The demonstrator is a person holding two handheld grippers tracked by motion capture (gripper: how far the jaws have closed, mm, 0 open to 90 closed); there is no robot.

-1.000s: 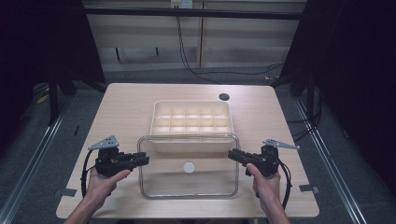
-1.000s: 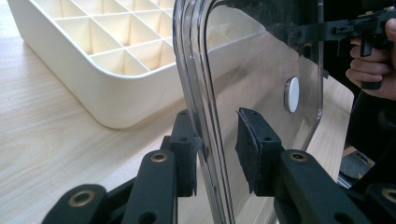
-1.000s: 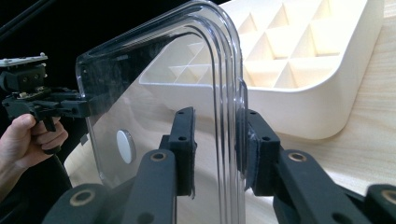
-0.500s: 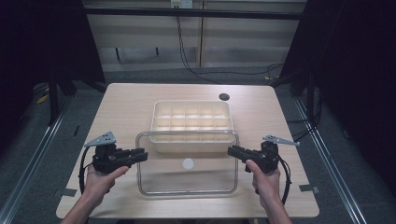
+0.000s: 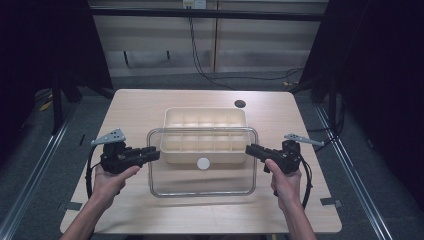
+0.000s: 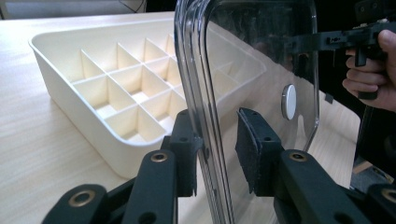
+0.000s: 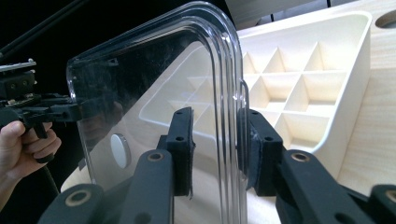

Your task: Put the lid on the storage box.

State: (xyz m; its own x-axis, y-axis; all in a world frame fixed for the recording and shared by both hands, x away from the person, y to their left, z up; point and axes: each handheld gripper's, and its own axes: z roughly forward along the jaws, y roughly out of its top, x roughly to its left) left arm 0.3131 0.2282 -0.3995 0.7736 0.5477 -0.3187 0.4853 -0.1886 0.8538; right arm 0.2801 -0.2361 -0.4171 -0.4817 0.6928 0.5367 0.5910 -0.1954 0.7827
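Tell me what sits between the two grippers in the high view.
In the high view, the clear lid spans from the left gripper to the right gripper, each clamping one edge. Beneath its far half lies the cream divided tray.

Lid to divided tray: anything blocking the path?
Nothing visible does. The clear lid hangs between the left hand-held gripper and right hand-held gripper, already overlapping the cream tray's near side; its compartments look empty.

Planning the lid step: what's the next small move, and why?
Probably carry the clear lid forward over the divided tray. Left gripper and right gripper clamp its side edges, and it overlaps just the tray's near compartments.
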